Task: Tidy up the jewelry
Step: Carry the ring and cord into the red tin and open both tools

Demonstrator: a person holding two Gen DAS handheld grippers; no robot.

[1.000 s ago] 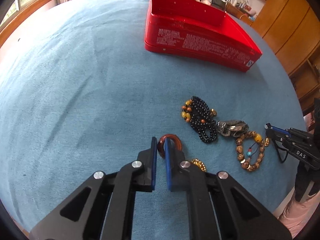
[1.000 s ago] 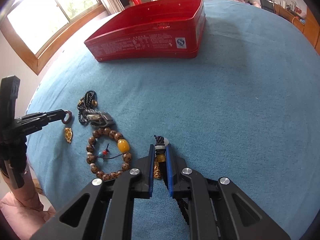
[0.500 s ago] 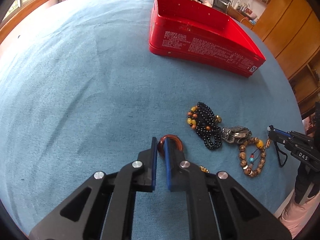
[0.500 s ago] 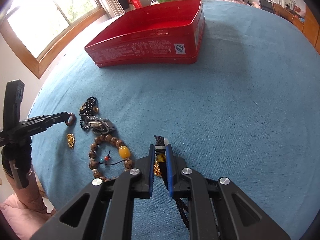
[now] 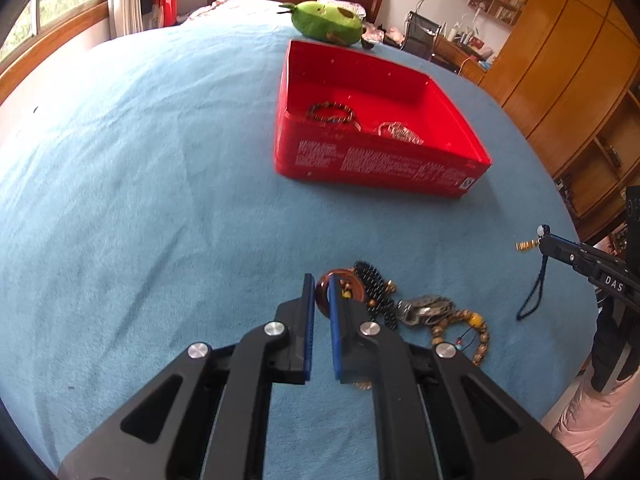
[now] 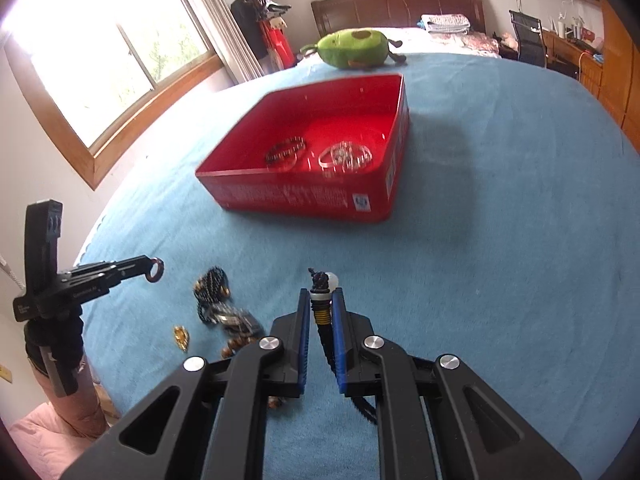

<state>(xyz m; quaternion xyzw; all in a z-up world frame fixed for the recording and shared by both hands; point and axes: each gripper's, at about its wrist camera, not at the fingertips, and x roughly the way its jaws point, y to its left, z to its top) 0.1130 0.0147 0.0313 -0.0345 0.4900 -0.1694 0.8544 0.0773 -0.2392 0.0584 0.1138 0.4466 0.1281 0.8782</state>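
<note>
Jewelry (image 5: 338, 294) now higher in claws (image 5: 320, 292)

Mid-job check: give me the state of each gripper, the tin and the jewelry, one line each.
Left gripper: jaws shut on brown ring, lifted.
Right gripper: jaws shut on corded pendant, lifted.
Red tin: open, two bracelets inside.
Jewelry pile: on the blue cloth.

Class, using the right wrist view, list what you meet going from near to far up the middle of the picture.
right gripper shut on the corded charm → red tin → green avocado plush → bed headboard
</note>
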